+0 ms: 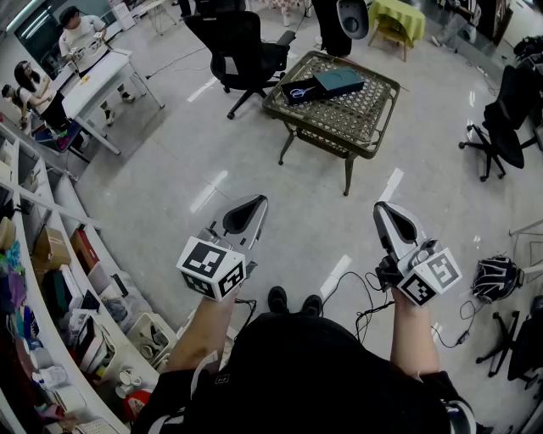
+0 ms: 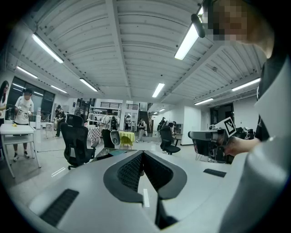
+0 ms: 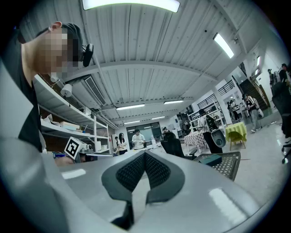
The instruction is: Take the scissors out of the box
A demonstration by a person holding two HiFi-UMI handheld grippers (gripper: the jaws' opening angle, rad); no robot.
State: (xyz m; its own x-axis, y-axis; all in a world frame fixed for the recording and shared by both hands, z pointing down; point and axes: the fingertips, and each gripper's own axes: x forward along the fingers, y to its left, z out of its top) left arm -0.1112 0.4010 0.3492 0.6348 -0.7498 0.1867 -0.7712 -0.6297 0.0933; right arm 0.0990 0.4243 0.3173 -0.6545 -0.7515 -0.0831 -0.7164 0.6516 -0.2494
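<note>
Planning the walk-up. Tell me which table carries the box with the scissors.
The brown wicker table straight ahead, bearing the dark open box and a teal box. The white table stands far left; the yellow-draped one lies beyond.

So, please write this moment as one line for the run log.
phase: before reach | left gripper: shut, empty | right gripper: shut, empty | scissors: in box on table

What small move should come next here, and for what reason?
Probably a step forward toward the wicker table. The scissors seem to lie in the dark box on it, well beyond reach. The left gripper and the right gripper are both shut and empty.
</note>
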